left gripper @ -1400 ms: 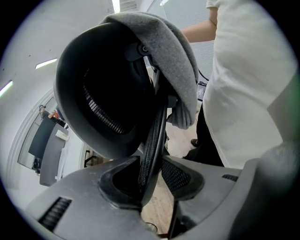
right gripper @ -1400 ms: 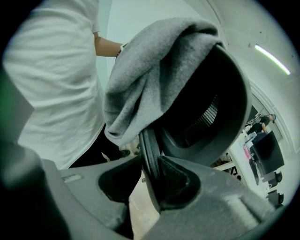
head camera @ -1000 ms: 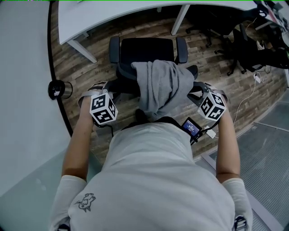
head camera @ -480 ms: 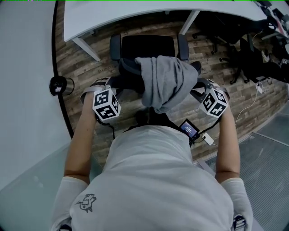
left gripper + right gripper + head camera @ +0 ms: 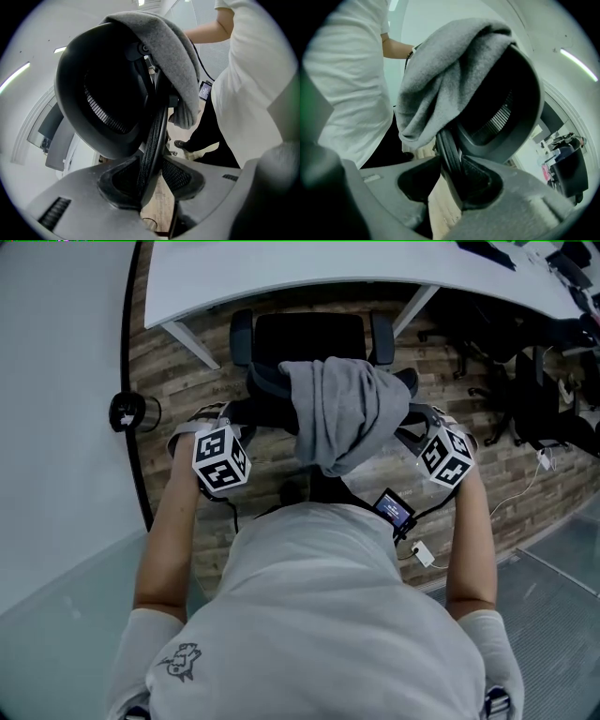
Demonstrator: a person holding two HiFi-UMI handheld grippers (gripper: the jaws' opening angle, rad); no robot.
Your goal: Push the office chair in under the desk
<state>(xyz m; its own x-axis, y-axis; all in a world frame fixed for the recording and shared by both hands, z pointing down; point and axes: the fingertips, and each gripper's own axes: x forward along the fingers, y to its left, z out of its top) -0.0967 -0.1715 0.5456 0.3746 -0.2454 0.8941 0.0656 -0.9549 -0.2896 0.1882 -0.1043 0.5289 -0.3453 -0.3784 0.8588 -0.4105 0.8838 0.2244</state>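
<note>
Chair (image 5: 309, 338) at upper centre of the frame, seat front meeting the worktop (image 5: 281, 273) edge. My left claw (image 5: 151, 178) is clamped on the backrest (image 5: 98, 93); right claw (image 5: 449, 183) is opening, backrest between its jaws. Push looks nearly finished; next, release and back off

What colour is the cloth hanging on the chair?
Plain grey. The soft grey garment on the black office chair shows best in the head view.

Grey garment (image 5: 342, 413) centre, spare black chairs (image 5: 539, 395) far rt, poss. small bin (image 5: 127, 412) left, wood floor (image 5: 187, 381).
</note>
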